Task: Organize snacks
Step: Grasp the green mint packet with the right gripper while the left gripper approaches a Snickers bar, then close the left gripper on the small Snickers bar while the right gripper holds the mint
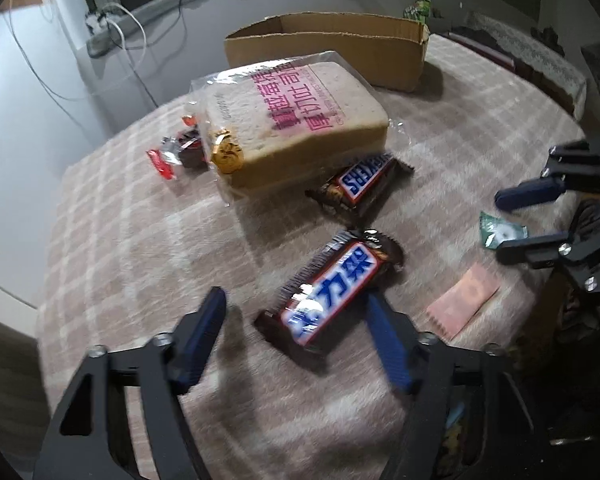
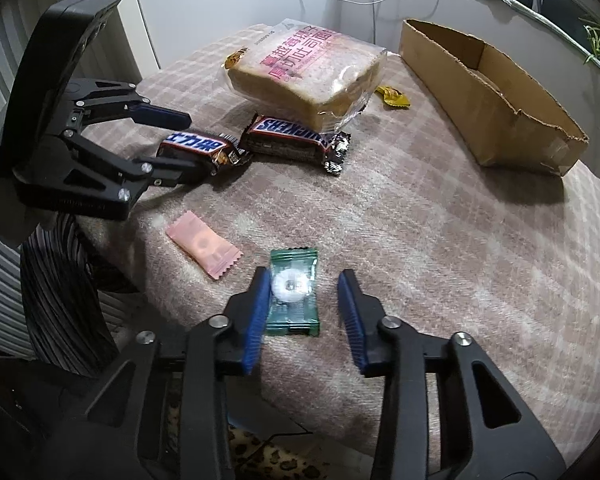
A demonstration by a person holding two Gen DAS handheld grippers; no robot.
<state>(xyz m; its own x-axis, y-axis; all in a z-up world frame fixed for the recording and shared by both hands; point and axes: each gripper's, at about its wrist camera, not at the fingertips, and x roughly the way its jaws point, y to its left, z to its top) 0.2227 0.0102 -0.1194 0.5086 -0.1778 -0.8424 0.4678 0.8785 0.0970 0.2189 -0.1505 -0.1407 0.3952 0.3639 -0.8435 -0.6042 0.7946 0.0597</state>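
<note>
On the checked pink cloth a Snickers bar (image 1: 332,288) (image 2: 198,149) lies between the open fingers of my left gripper (image 1: 296,300) (image 2: 186,142). A second Snickers bar (image 1: 360,184) (image 2: 296,144) lies beside a bagged bread loaf (image 1: 296,120) (image 2: 308,80). My right gripper (image 2: 306,280) (image 1: 500,224) is open around a green mint candy (image 2: 294,294) (image 1: 500,234); its left finger touches the wrapper. A pink candy packet (image 2: 206,244) (image 1: 462,300) lies to its left. An open cardboard box (image 1: 340,48) (image 2: 496,96) stands at the far side.
A gold-wrapped candy (image 1: 226,150) and red-wrapped candies (image 1: 172,154) lie left of the loaf. A yellow wrapper (image 2: 392,96) lies between loaf and box. The table edge drops off at the left (image 1: 48,240), with white cables (image 1: 132,32) along the wall.
</note>
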